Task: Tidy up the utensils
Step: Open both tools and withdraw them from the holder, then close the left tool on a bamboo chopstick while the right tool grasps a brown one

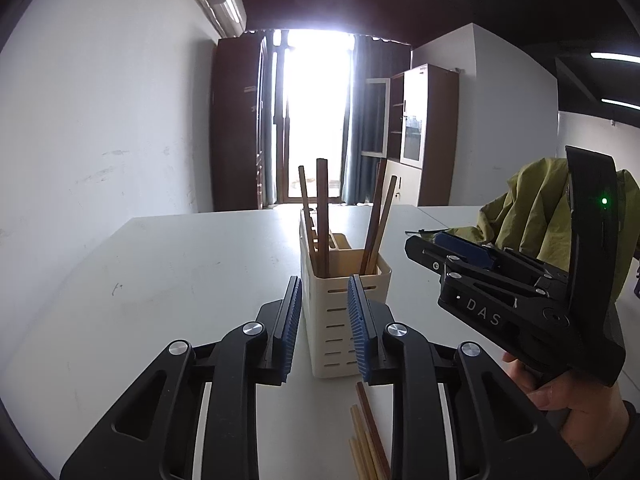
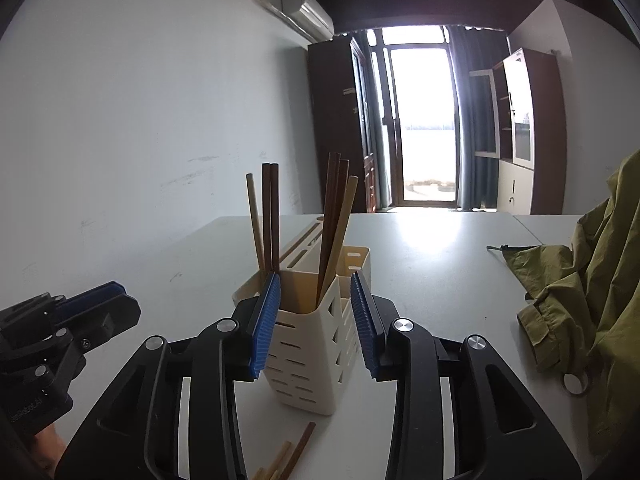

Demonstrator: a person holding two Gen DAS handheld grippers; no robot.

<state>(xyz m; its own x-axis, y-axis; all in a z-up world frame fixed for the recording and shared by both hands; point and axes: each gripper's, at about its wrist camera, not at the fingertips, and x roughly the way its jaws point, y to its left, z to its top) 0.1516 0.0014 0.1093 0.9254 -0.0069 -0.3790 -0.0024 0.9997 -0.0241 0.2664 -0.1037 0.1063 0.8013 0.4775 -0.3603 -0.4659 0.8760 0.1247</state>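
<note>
A cream plastic utensil holder (image 1: 344,300) with slotted walls stands upright on a white table (image 1: 180,280), seen from two hand-held grippers that both face it.

In the left wrist view, the left gripper (image 1: 324,328) sits low in front of the holder, its blue-padded fingers (image 1: 290,328) spread apart with nothing between them; the holder shows through the gap just beyond the tips. The right gripper (image 1: 424,246) hangs in the air to the right of the holder, gripped by a hand (image 1: 568,396). Its blue pads look close together, but whether they are fully closed cannot be told from this side-on angle.

In the right wrist view, the right gripper (image 2: 316,320) has its fingers released and wide, the holder (image 2: 316,344) framed between them, and nothing grasped. The left gripper (image 2: 104,304) appears at the left edge.

Several chopsticks (image 2: 332,216), some dark brown and some pale, stand leaning inside the holder's compartments. More chopsticks (image 1: 368,436) lie loose on the table just in front of the holder, beside the left gripper's right finger.

An olive-green jacket (image 2: 592,280) is heaped on the table to the right, well apart from the holder.
</note>
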